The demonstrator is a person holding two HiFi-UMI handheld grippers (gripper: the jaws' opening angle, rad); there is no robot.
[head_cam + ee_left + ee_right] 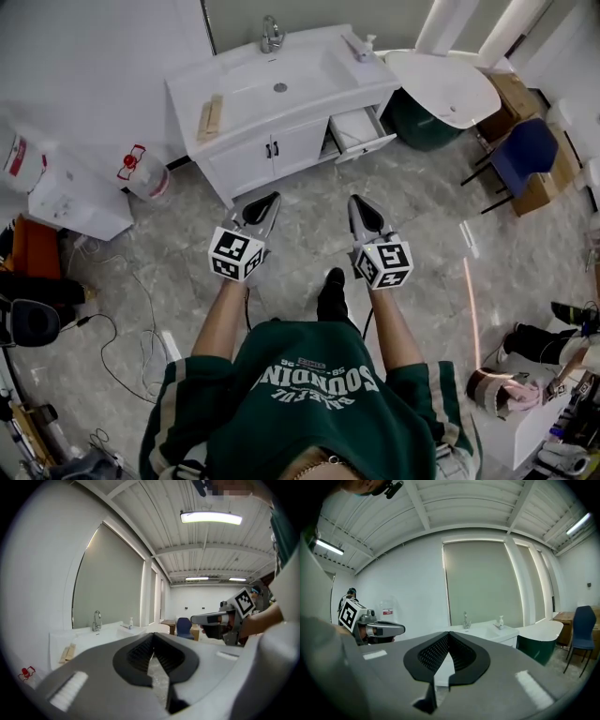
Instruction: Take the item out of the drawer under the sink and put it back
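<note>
The white sink cabinet [281,94] stands ahead of me across the floor. Under its right end a white drawer [360,131] is pulled out; I cannot make out what lies inside. My left gripper [273,199] and right gripper [357,201] are held side by side over the floor, well short of the cabinet, both pointing toward it. Each is shut with nothing between the jaws. In the left gripper view, my left gripper [152,638] has its tips together and the right gripper [206,618] is beside it. The right gripper [447,637] likewise has its jaws closed, facing the sink cabinet [487,633].
A faucet [271,33], a soap bottle [361,45] and a wooden piece [210,117] are on the counter. A white round table [445,84] on a green base and a blue chair [525,155] stand to the right. White units [70,202] and cables [122,328] lie at the left.
</note>
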